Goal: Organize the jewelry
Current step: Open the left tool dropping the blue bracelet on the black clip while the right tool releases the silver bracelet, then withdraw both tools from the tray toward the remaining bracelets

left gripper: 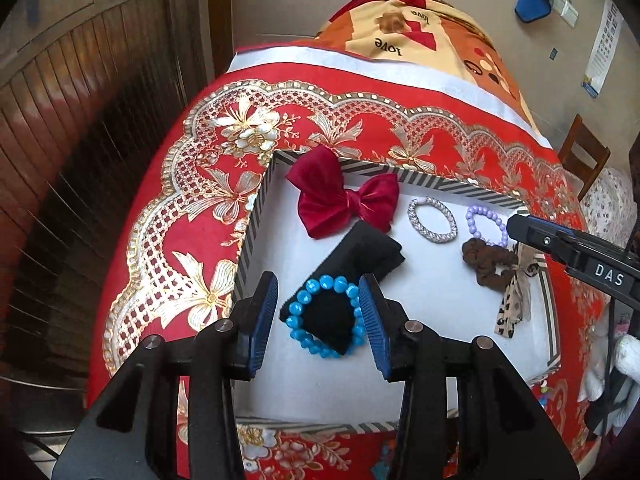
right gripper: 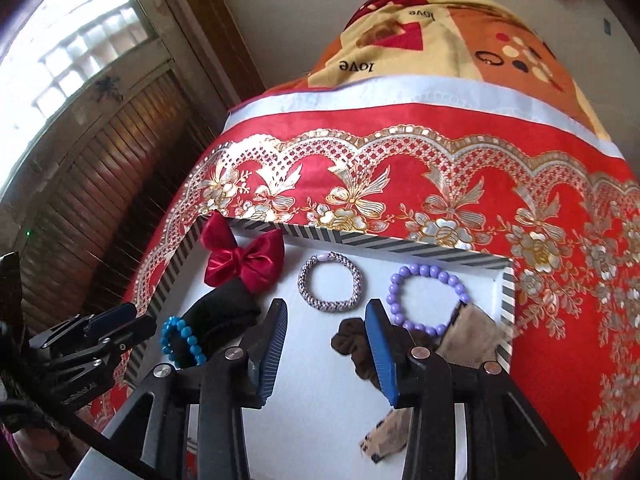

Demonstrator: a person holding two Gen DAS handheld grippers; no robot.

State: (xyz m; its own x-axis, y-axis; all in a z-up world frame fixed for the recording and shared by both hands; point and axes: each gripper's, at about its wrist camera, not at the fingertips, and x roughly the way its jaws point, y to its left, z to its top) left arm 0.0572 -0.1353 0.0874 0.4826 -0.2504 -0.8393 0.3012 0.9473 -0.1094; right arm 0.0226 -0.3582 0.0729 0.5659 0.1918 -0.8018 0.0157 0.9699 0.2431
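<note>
progress: late | tray (left gripper: pixel 256 216) already holds bow, bracelets, scrunchie | blue bracelet (left gripper: pixel 326 316) between left gripper (left gripper: pixel 318 316) fingers, spread apart | right gripper (right gripper: pixel 326 344) fingers spread, empty

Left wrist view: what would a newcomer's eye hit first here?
Likely the blue bracelet, lying over a black cloth right between the open left gripper's fingers. Next the red bow in the tray's far-left corner, then the silver bracelet and purple bracelet along the far side.
</note>
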